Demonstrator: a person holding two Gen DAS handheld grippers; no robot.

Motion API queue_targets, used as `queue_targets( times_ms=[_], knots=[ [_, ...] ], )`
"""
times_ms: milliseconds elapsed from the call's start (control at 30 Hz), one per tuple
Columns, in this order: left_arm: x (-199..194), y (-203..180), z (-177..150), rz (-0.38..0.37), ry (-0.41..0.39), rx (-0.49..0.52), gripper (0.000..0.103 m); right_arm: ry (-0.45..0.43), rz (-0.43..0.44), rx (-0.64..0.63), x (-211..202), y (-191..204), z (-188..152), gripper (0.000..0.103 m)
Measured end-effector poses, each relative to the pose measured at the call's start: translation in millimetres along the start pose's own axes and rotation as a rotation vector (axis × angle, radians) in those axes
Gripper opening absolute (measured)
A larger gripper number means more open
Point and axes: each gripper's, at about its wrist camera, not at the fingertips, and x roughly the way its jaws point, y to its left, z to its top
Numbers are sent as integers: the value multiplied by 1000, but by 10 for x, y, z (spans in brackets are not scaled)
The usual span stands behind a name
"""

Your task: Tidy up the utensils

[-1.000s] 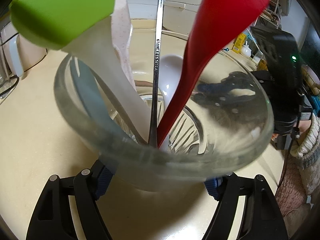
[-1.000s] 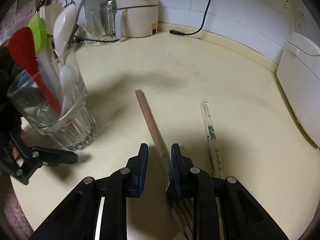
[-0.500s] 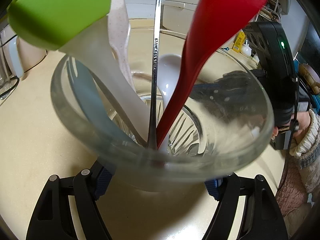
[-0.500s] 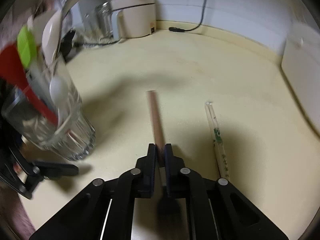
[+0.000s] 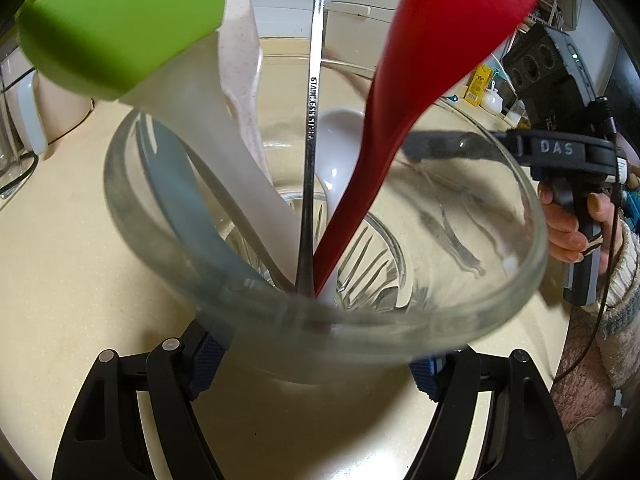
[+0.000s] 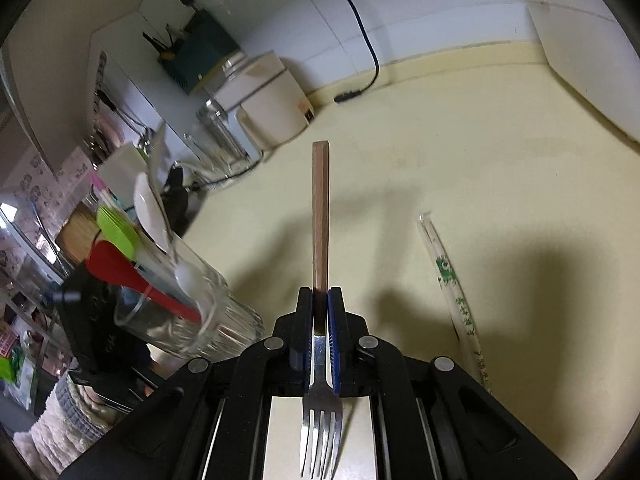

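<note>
The right claw is clamped on a wooden-handled fork, while the left claw grips the glass of utensils on the surface.

Cream-yellow countertop is carrying everything. Ribbed glass is sitting on it at left, wrapped chopsticks are lying flat at right. A white appliance and a clear jar are standing against the back wall, with a black cable end resting nearby.
</note>
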Motion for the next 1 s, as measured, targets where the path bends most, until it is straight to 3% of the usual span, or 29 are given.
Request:
queue_targets(
  times_ms=[400,1000],
  knots=[
    [1,9,-4,-2,-1,-2,79,-194,0,-50,-505,161,17,7],
    [4,3,-4,-2,-1,-2,79,-298,-38,-86,-736,238,84,7]
  ],
)
